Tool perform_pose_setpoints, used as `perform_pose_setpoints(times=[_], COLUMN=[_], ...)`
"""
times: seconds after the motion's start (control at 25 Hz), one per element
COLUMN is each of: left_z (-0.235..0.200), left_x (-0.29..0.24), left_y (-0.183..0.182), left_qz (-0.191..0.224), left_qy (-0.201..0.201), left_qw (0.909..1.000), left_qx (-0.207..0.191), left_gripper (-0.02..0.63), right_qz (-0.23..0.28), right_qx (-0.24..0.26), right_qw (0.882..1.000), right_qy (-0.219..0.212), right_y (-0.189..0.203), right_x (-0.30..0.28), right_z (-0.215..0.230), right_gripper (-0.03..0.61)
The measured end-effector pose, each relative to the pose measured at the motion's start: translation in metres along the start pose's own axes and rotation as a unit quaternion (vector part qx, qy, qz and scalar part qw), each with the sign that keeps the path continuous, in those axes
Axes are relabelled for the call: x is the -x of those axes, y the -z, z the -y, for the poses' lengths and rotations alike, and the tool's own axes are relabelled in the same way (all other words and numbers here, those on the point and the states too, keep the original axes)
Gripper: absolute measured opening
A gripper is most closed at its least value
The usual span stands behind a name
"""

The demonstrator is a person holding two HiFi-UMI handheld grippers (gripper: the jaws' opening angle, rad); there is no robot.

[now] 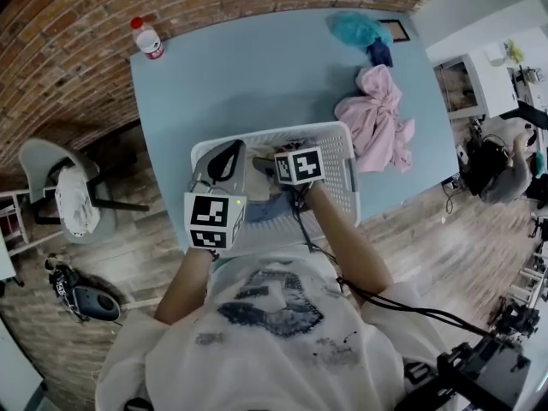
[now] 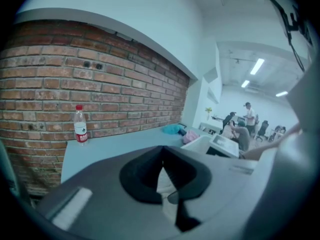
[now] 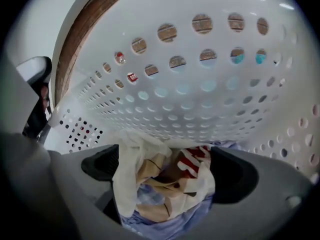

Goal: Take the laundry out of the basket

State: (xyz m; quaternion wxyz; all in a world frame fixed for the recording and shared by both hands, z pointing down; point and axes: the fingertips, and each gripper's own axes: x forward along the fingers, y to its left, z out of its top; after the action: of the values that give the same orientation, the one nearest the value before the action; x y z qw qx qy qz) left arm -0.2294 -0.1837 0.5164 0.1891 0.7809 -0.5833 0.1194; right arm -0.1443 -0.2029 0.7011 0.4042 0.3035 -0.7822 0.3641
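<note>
The light blue table fills most of your head view, set against a brick wall. The white perforated basket sits at its near edge, right in front of you. Just beside the basket on your right, a crumpled pink garment lies on the tabletop. Farther back, near the far right corner, a teal cloth lies touching a smaller dark blue piece. More laundry is in the basket: a cream piece with tan and red print, bunched on top of a pale blue cloth. Your right gripper points steeply down into the basket. Its claw is released, with the jaws spread wide to either side of that bundle. The fabric stands between the dark pads, but they are not pressing on it. Your left gripper is at the basket's near left corner, aimed across the table towards the wall. Its claw is clenched, with the tips meeting. A pale sliver shows in the gap below them, and you cannot tell what it is. A small red-capped bottle stands upright at the table's far left corner.
</note>
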Motion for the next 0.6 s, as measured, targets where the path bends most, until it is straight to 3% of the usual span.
perform_pose_setpoints(times=[0.6], left_z=[-0.007], left_x=[-0.002], left_y=[0.0], left_qz=[-0.022], left_qy=[-0.012], left_qw=[0.9996], left_qx=[-0.013], left_gripper=[-0.008], right_qz=[-0.076], right_qx=[0.061], right_qw=[0.995], right_qy=[0.014], right_y=[0.032], right_x=[-0.046], right_z=[0.009], right_gripper=[0.568])
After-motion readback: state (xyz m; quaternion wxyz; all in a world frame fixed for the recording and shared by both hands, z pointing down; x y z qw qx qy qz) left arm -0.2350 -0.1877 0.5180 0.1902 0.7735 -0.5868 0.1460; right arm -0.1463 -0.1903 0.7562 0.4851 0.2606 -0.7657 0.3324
